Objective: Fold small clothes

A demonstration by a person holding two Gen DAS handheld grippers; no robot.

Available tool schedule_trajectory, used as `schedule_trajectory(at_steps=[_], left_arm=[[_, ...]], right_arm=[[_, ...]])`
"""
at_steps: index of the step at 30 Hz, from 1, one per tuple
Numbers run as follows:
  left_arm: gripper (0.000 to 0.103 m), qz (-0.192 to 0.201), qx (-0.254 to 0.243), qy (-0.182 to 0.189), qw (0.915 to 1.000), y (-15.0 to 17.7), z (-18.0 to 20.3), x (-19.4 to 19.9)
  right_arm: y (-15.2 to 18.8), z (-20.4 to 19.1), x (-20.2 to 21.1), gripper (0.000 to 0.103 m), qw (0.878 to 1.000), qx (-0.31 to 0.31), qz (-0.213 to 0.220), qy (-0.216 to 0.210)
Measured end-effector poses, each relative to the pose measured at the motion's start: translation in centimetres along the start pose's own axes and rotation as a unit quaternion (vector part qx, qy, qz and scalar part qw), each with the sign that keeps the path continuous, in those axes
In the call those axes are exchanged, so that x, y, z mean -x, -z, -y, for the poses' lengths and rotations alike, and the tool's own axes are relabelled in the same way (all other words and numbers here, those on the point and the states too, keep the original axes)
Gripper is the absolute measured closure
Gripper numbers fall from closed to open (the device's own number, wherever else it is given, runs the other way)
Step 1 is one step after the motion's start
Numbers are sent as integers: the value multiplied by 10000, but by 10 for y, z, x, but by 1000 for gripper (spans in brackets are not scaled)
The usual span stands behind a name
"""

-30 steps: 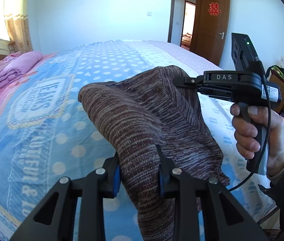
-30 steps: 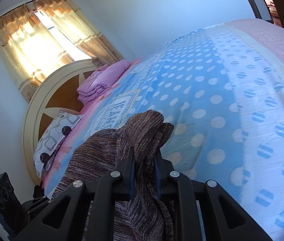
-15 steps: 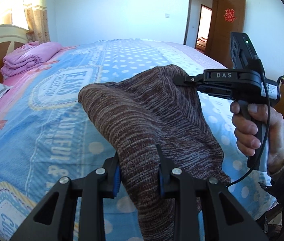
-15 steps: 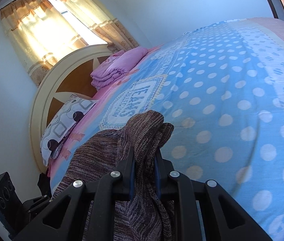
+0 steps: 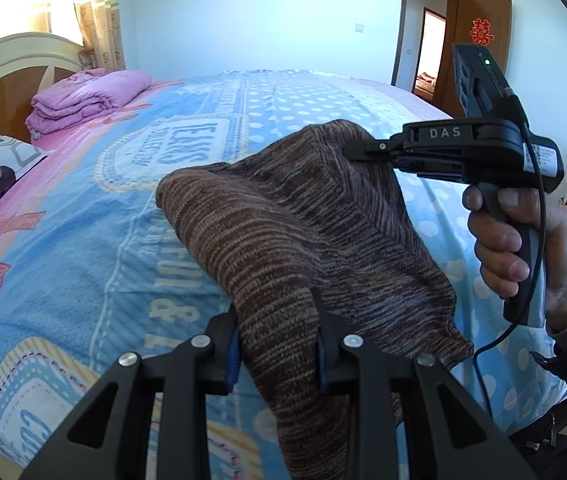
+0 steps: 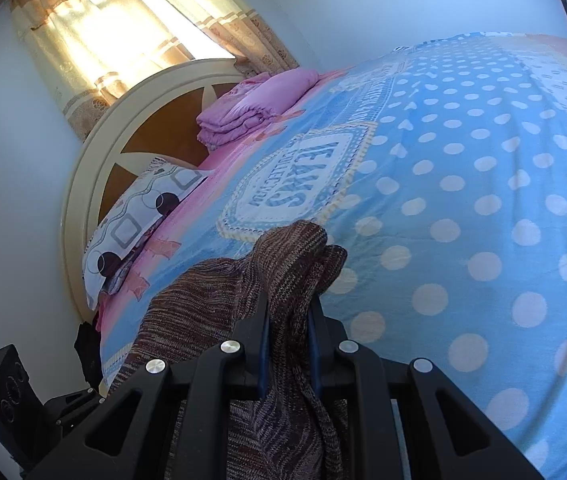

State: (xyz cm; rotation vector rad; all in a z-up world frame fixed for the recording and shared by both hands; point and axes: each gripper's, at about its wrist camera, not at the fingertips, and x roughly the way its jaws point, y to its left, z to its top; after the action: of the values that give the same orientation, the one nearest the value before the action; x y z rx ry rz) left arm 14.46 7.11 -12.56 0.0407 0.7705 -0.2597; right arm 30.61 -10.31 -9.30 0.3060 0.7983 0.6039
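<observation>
- Left wrist view: a brown knitted garment (image 5: 283, 240) is seen held in the air above a blue dotted bedspread (image 5: 83, 240), filling the centre and lower centre of the frame. The left gripper (image 5: 277, 344), at the bottom, is closed on a thick fold of it, the knit bulging between the blue pads. At the right of the frame the right gripper (image 5: 357, 148), carried in a hand (image 5: 519, 248), is clamped on the garment's upper corner.
- For the step in hand, judged to be the carrying of the garment to the bed for laying flat, both grips are best kept firm and the two held corners level and apart, so that the cloth lands smooth.
- Right wrist view: the right gripper (image 6: 287, 344) is shown from behind, its jaws pinched on a bunched edge of the garment (image 6: 283, 264) at lower centre.
- Only here are a patterned pillow (image 6: 135, 220) and the sunlit curtains (image 6: 103, 28) shown fully; the hand and the open door are seen only in the other view. A folded pink blanket (image 6: 251, 108) is seen in both.
</observation>
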Motion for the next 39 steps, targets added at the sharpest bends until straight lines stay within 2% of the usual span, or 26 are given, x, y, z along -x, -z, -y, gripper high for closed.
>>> schedule_trajectory(at_steps=[12, 31, 39], left_arm=[[73, -19, 286, 2, 9996, 9, -23, -2], [73, -242, 412, 35, 9989, 24, -35, -18], [72, -267, 519, 53, 9983, 27, -38, -23]], right_arm=[[-5, -21, -29, 88, 9996, 199, -190, 24], [-4, -5, -59, 88, 9988, 73, -448, 171], [-1, 7, -69, 88, 9980, -21, -511, 379]])
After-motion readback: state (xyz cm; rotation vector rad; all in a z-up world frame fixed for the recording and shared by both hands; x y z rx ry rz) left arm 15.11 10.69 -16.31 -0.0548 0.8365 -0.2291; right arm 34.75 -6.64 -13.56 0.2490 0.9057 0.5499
